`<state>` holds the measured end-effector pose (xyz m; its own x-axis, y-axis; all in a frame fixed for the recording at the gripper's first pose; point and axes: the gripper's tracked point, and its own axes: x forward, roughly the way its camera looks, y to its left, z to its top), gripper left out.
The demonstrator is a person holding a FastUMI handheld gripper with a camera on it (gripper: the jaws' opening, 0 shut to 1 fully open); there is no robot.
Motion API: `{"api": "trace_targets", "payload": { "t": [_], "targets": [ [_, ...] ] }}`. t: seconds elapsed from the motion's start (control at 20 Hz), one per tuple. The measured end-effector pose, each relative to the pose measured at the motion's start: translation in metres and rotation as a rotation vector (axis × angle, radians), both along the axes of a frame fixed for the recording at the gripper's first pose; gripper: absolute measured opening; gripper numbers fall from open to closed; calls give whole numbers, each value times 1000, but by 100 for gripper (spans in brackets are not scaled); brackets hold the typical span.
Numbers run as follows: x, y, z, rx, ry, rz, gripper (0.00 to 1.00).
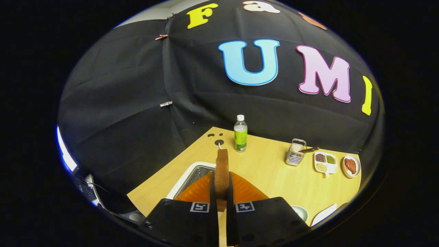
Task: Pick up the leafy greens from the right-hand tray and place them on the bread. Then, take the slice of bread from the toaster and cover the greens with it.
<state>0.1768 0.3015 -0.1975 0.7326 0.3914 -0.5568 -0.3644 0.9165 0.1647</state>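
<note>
Right now the gripper (221, 192) has its two fingers (212, 195) closed almost together on a slice of bread (222, 171), which stands upright on edge between them with its brown crust facing the camera and its top rising well above the fingertips. Both fingers press against the slice's flat sides, so the hold looks firm. Just behind the bread, on the left part of the wooden table (267, 175), sits a toaster (192, 175) with a white body and a metal-rimmed slot. Far back on the table, close to the black cloth wall, a clear water bottle (240, 133) with a green label stands upright beside a round cable hole (219, 142). To the right, well apart from the fingers, are a small wire basket (295, 152) with a brown-handled utensil resting in it, a white divided dish (325, 162) holding three kinds of small grains or seeds, and a small plate (351, 166) with a reddish piece of meat. Near the right finger lies the rim of a pale bowl (301, 212), and beside it a white plate edge (324, 214). The leafy greens cannot be made out.
</note>
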Motion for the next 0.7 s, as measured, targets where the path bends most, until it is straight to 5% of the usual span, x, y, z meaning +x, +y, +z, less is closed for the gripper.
{"api": "trace_targets", "payload": {
  "t": [0.7],
  "targets": [
    [-46,-140,-87,67,242,-239,13]
  ]
}}
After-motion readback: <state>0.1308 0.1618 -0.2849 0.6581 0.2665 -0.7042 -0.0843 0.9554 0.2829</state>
